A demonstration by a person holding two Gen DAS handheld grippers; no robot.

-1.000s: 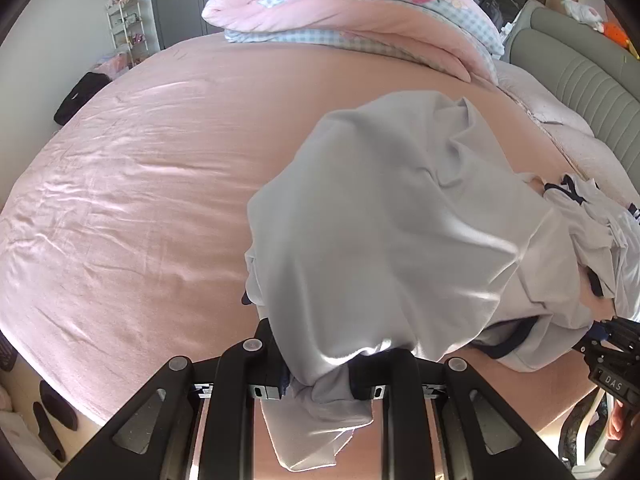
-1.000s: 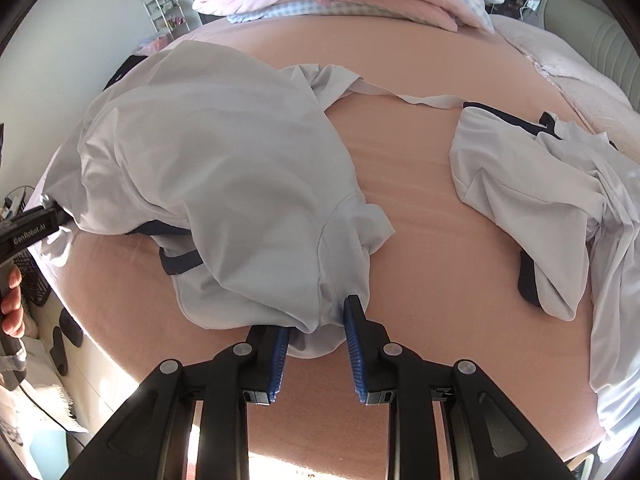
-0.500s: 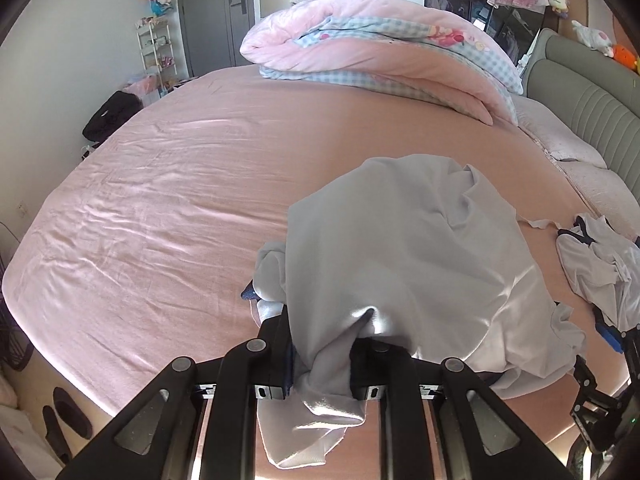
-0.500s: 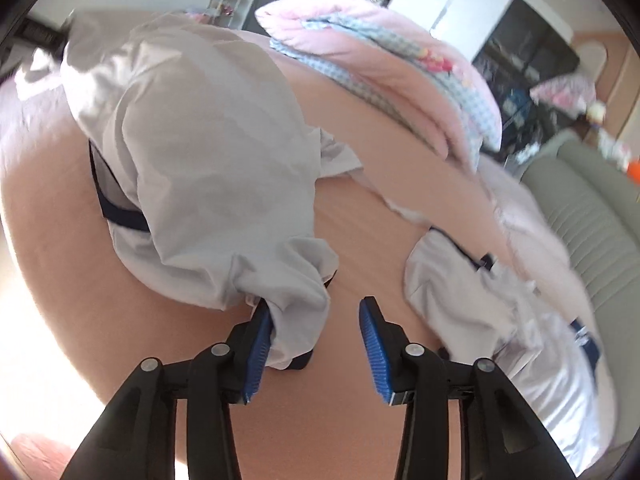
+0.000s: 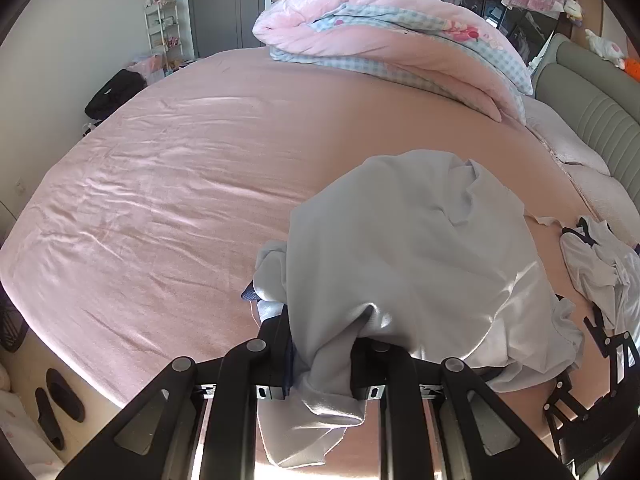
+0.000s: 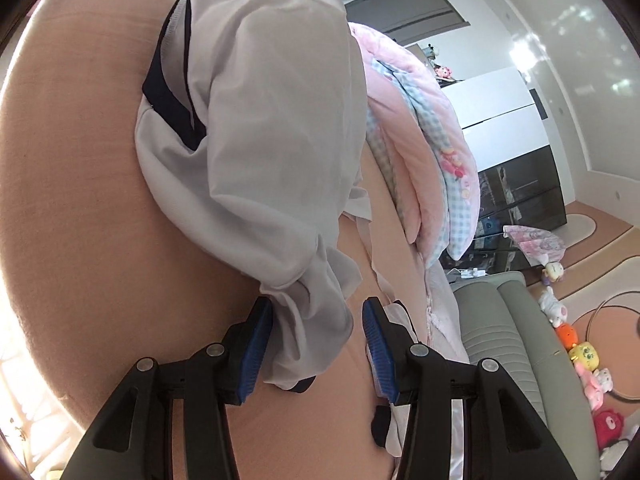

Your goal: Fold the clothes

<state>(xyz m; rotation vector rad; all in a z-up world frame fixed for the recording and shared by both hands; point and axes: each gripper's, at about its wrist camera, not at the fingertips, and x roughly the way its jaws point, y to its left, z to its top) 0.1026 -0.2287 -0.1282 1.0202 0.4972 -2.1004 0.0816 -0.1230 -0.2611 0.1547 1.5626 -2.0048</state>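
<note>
Left gripper (image 5: 320, 364): fingers closed and pinching a bunched edge of the white shirt (image 5: 404, 264). A short flap of cloth hangs below the pinch point. From there the shirt runs forward in a loose, rumpled mound over the pink bed (image 5: 160, 208); how much of it rests on the sheet cannot be told from this view. A dark blue trim piece (image 5: 249, 293) shows at the shirt's left edge.

Right gripper (image 6: 318, 344): fingers spread wide, blue pads (image 6: 256, 352) visible on both inner faces. A twisted fold of the same shirt (image 6: 260, 128) hangs in the gap, touching or just beside the left pad and apart from the right one. It is not clamped. Dark blue bands (image 6: 168, 96) cross the shirt higher up in this view.

Second white garment (image 5: 600, 264): lies crumpled on the bed to the right of the shirt, apart from it, with dark trim showing. The right gripper's frame is partly visible at the lower right edge of the left wrist view, near this garment.

Surroundings: a folded pink and blue checked quilt (image 5: 400, 48) sits at the far side of the bed. A grey padded headboard (image 5: 592, 112) runs along the right. Dark slippers (image 5: 60, 400) lie on the floor at lower left. Soft toys (image 6: 588, 364) are piled beside the headboard in the right wrist view.
</note>
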